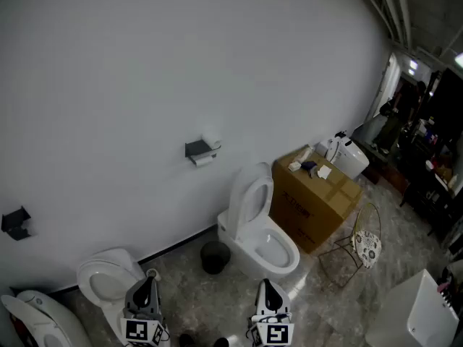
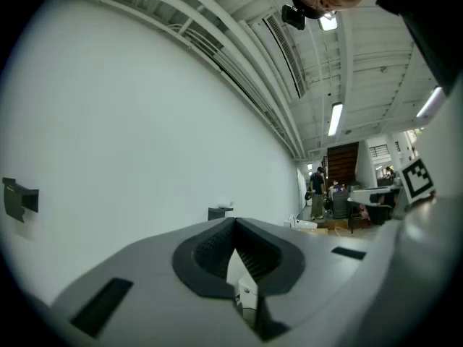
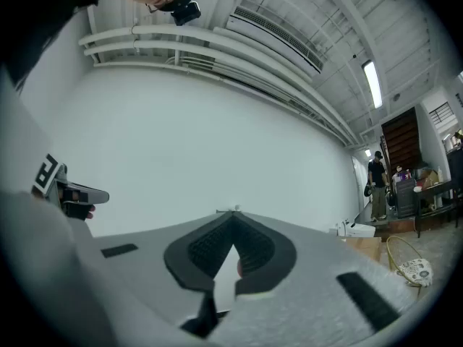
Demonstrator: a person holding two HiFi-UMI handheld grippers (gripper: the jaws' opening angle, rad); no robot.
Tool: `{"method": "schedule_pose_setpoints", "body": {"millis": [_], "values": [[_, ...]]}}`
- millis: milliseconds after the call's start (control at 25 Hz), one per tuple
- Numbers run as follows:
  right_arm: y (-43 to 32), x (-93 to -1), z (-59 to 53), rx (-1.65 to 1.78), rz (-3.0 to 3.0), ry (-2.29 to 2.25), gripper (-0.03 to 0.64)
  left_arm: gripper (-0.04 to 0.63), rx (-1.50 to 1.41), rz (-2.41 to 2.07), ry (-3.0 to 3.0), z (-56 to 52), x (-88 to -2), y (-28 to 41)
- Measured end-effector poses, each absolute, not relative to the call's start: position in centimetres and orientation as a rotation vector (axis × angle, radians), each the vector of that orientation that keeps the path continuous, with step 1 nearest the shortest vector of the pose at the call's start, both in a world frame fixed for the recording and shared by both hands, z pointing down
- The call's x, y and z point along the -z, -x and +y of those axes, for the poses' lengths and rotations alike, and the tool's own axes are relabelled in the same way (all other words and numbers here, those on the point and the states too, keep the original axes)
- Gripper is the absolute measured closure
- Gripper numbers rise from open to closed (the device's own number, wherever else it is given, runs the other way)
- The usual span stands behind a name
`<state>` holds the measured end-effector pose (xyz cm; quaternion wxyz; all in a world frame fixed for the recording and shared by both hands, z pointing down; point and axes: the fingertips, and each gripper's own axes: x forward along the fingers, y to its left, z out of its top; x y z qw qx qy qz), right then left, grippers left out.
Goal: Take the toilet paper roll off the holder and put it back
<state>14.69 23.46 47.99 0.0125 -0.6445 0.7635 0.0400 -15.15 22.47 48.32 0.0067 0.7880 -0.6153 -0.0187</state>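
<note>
The white toilet paper roll (image 1: 210,142) sits on a grey holder (image 1: 198,150) fixed to the white wall, above and left of a white toilet (image 1: 257,230). Both grippers are low at the front of the head view, far from the holder. My left gripper (image 1: 148,279) points level at the wall with its jaws shut and nothing between them. In its own view the holder (image 2: 219,212) is a small shape just above the jaw tips (image 2: 234,223). My right gripper (image 1: 266,286) is shut and empty too. The roll (image 3: 235,209) peeks just over its tips (image 3: 234,220).
A cardboard box (image 1: 315,197) with small items stands right of the toilet. A dark bin (image 1: 215,256) is on the floor to the toilet's left. A second toilet (image 1: 108,280) and a second wall holder (image 1: 16,223) are at far left. A wire stand (image 1: 358,244) is right.
</note>
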Motion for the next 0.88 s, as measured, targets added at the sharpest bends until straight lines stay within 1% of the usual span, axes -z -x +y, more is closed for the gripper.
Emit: {"method": "schedule_pose_setpoints", "body": {"millis": [560, 880], "values": [[-14.27, -47.71, 23.18, -0.155, 2.366, 2.012, 0.617, 0.592, 0.056, -1.914, -2.473, 22.41, -48.45, 15.27], [-14.65, -47.55, 23.06, -0.106, 2.354, 2.028, 0.615, 0.593, 0.062, -1.908, -2.479, 22.35, -48.48, 15.0]]}}
